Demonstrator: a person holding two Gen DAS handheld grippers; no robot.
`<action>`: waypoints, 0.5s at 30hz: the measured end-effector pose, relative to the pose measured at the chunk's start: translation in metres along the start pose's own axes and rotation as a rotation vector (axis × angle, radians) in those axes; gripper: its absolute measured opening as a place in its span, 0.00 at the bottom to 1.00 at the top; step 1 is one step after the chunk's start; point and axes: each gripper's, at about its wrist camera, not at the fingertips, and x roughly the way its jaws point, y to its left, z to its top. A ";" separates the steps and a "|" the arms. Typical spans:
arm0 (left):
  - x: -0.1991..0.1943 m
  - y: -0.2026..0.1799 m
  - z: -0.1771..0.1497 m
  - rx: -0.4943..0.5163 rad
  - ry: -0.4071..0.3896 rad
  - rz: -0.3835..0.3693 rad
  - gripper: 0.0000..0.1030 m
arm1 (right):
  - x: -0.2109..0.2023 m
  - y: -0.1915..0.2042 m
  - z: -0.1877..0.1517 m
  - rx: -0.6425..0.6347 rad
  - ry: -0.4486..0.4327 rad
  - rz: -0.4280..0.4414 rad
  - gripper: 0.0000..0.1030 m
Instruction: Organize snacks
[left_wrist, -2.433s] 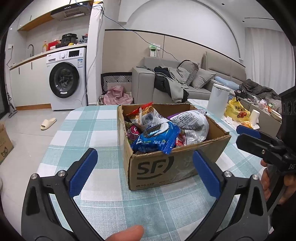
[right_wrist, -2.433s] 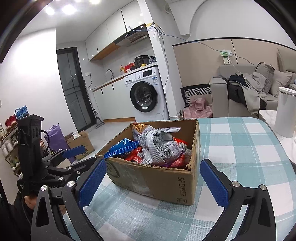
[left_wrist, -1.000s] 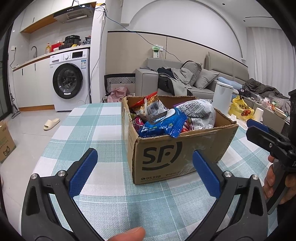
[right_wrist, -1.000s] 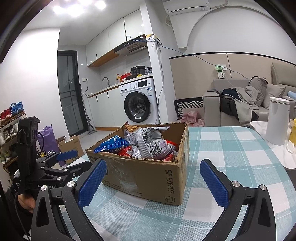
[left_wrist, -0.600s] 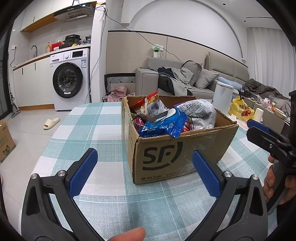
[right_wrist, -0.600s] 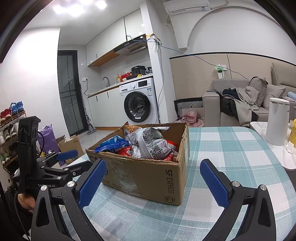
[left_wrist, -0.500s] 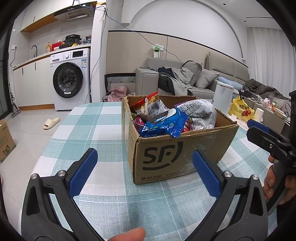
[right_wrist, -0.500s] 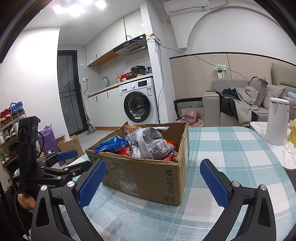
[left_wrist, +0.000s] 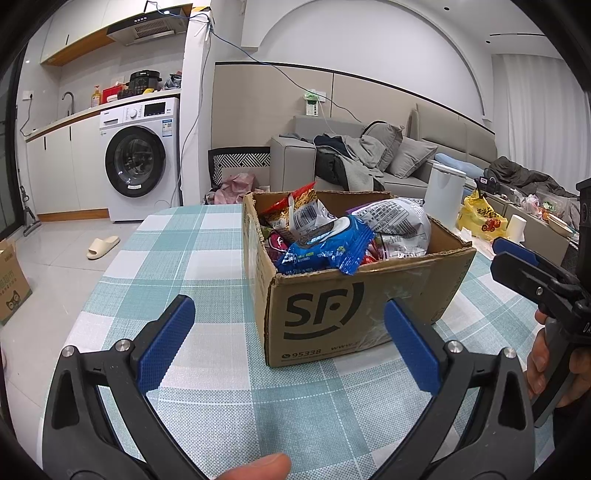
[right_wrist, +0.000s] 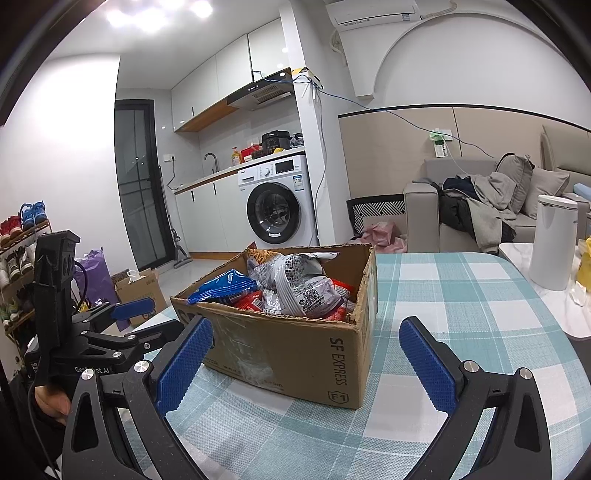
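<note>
A brown cardboard box (left_wrist: 343, 314) (right_wrist: 295, 350) printed SF stands on the checked tablecloth, heaped with snack packets. On top lie a blue packet (left_wrist: 325, 251) (right_wrist: 223, 286) and a silver-white bag (left_wrist: 397, 221) (right_wrist: 303, 288); red packets show beneath. My left gripper (left_wrist: 288, 332) hovers open just in front of the box, nothing between its blue pads. My right gripper (right_wrist: 306, 354) is open too, facing the box's corner from the other side. Each gripper appears in the other's view: the right one (left_wrist: 532, 273), the left one (right_wrist: 122, 325).
The teal and white checked table (left_wrist: 177, 258) (right_wrist: 461, 295) has bare cloth left of the box. A white canister (right_wrist: 552, 243) and a yellow bag (left_wrist: 478, 216) stand off its far right. A washing machine (left_wrist: 138, 158), sofa (left_wrist: 369, 158) and floor boxes (right_wrist: 142, 290) lie beyond.
Since 2.4 s ago both grippers have dropped lower, so the box is seen more from the side. Over the last second nothing has visibly moved.
</note>
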 end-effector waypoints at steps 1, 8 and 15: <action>0.000 0.000 0.000 0.000 0.000 0.000 0.99 | 0.000 0.000 0.000 -0.001 0.000 0.000 1.00; 0.000 0.000 0.000 0.000 -0.001 0.000 0.99 | 0.000 0.000 0.000 -0.001 0.000 0.000 1.00; 0.000 0.000 0.000 0.000 -0.002 0.000 0.99 | 0.000 -0.001 0.000 -0.002 0.001 0.001 1.00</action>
